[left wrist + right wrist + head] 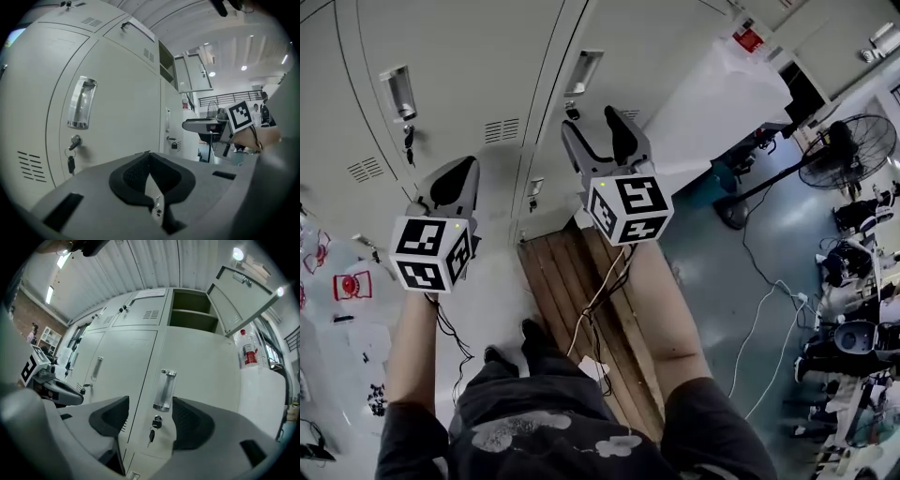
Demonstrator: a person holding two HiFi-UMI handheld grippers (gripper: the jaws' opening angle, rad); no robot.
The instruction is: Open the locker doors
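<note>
The right hand-held gripper (pixel 150 420) is being held, jaws apart, before a locker handle (pixel 164 390) and key (pixel 150 435). The left hand-held gripper (pixel 152 176) is being held closed, empty.

A black pedestal fan (pixel 848 150) stands on the blue-grey floor (pixel 722 281) toward its right edge. White cable (pixel 759 328) trails across the floor from the fan's side to a clutter of equipment (pixel 858 337) along the right edge. Worn wooden boards (pixel 555 281) lie side by side at the floor's middle, with dark and pale wires (pixel 598 300) draped over them. A red-and-white canister (pixel 248 352) hangs on a white panel (pixel 722 94). Round ceiling lights (pixel 212 74) glow above a distant railing (pixel 225 97).
</note>
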